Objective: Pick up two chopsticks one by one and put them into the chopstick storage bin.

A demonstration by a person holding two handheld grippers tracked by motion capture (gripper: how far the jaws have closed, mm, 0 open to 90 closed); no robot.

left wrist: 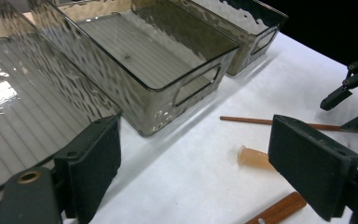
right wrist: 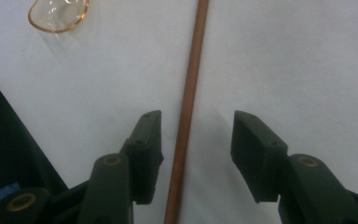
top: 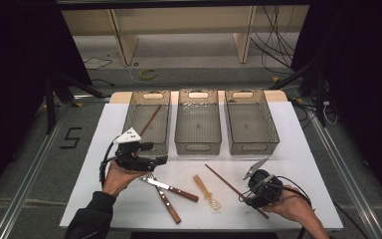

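The right tongs (right wrist: 197, 149) stand spread astride a brown chopstick (right wrist: 189, 93) lying on the desk (right wrist: 284, 56), pads clear of it. A clear spoon (right wrist: 58, 16) lies ahead-left. The left tongs (left wrist: 214, 168) gape empty beside three bins (left wrist: 168, 70); two knives (top: 171, 191) lie below them.

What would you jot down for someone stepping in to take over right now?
Left gripper: open, empty, near the left bin.
Right gripper: open, jaws either side of a chopstick lying on the table, not yet pinching it.
Done: one chopstick is already in the left bin.
Left: grab this chopstick, probably bin it too. Two knives and a clear spoon lie unsorted; the middle bin and right bin look empty.
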